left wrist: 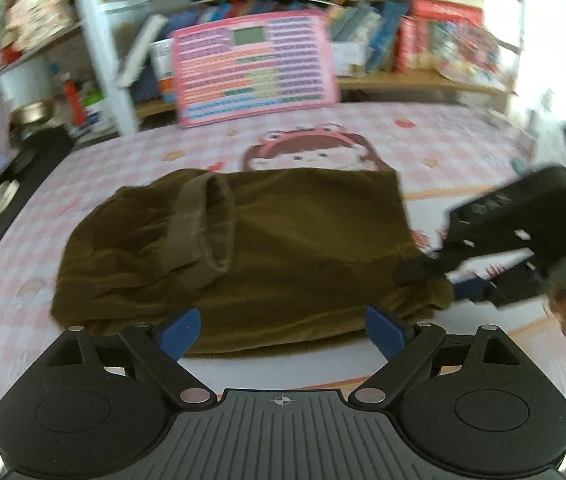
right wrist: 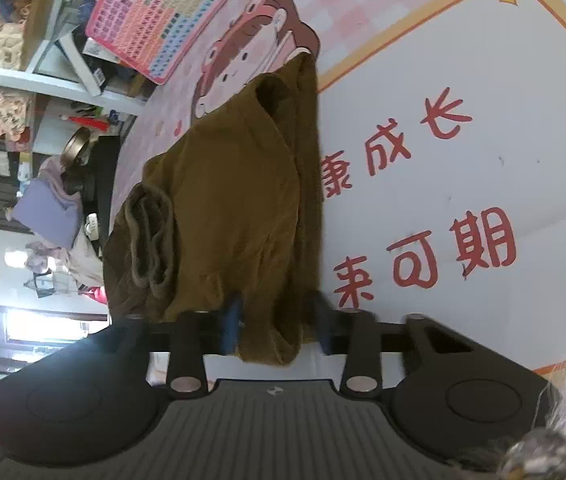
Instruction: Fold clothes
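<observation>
An olive-brown garment [left wrist: 267, 248] lies partly folded on the pink checked table cover [left wrist: 463, 148], a ribbed cuff [left wrist: 203, 232] lying on top at the left. My left gripper [left wrist: 283, 330] is open and empty at the garment's near edge, blue pads spread wide. My right gripper [left wrist: 419, 270] reaches in from the right onto the garment's right corner. In the right wrist view the garment [right wrist: 235, 208] has its near corner between the right gripper's [right wrist: 277, 320] blue pads [right wrist: 231, 320], which stand apart around the thick fold. Whether they press on it is unclear.
A pink keyboard toy [left wrist: 255, 68] leans against a bookshelf [left wrist: 403, 40] at the table's back. Cluttered shelves and a metal bowl [left wrist: 35, 114] are at the left. Red characters [right wrist: 423, 200] are printed on the cover's white panel to the right of the garment.
</observation>
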A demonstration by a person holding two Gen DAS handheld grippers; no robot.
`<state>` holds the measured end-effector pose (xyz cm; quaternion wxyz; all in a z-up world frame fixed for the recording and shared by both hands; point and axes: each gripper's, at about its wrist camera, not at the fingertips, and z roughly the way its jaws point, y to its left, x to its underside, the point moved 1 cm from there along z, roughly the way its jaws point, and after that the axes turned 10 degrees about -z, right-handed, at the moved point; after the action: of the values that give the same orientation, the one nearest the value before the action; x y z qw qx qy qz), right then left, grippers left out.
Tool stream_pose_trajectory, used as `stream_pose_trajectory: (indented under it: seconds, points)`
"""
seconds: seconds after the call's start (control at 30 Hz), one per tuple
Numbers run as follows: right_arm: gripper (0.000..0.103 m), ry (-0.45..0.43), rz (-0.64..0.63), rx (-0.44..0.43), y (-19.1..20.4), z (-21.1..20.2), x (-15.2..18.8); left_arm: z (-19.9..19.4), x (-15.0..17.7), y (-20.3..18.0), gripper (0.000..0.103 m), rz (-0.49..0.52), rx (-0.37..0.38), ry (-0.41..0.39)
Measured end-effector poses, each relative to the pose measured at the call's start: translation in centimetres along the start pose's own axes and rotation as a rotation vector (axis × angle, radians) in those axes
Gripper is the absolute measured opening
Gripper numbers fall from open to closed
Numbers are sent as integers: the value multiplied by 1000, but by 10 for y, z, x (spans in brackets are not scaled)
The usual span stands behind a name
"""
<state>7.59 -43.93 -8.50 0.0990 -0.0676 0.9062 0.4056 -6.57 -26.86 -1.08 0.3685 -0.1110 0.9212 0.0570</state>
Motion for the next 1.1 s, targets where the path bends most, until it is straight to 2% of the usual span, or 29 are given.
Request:
stream_pose_trajectory:
  seconds: [0.1,0.23,0.3,0.4,0.47,0.53,0.57,0.63,0.7,0.8,0.9,0.97,1.1]
  points:
    - [11,-8,20,-25,-3,-3,-1,6,2,-21,91,146,17,4]
    - [9,-25,2,-54,4,-11,-5,19,15,-57,90,420,-19,-17]
    - [9,-28,-15,-60,10,-14,-8,29,22,-72,86,556,-56,-28]
    - [9,-27,-39,-68,17,-17,-12,43,28,-87,77,691,-87,-33]
    - [9,-26,-56,-76,21,-19,-14,50,27,-92,63,708,-79,-31]
    - [9,-23,-81,-78,26,-21,-16,57,24,-94,44,708,-84,-33]
    - [12,-21,-90,-77,27,-22,-17,60,23,-95,39,707,-89,-38]
    - [18,-20,-96,-75,26,-23,-17,65,21,-96,23,706,-93,-45]
    - [42,-28,-87,-72,22,-27,-18,65,20,-97,15,702,-84,-57]
    - [55,-52,-70,-64,13,-34,-20,64,19,-98,8,690,-72,-83]
    - [63,-53,-39,-46,4,-32,-25,54,11,-93,7,645,-57,-121]
    - [65,-41,-23,-63,1,-24,-32,48,6,-91,7,622,-43,-134]
    - [63,-38,24,-99,2,-5,-52,37,4,-88,7,560,-19,-134]
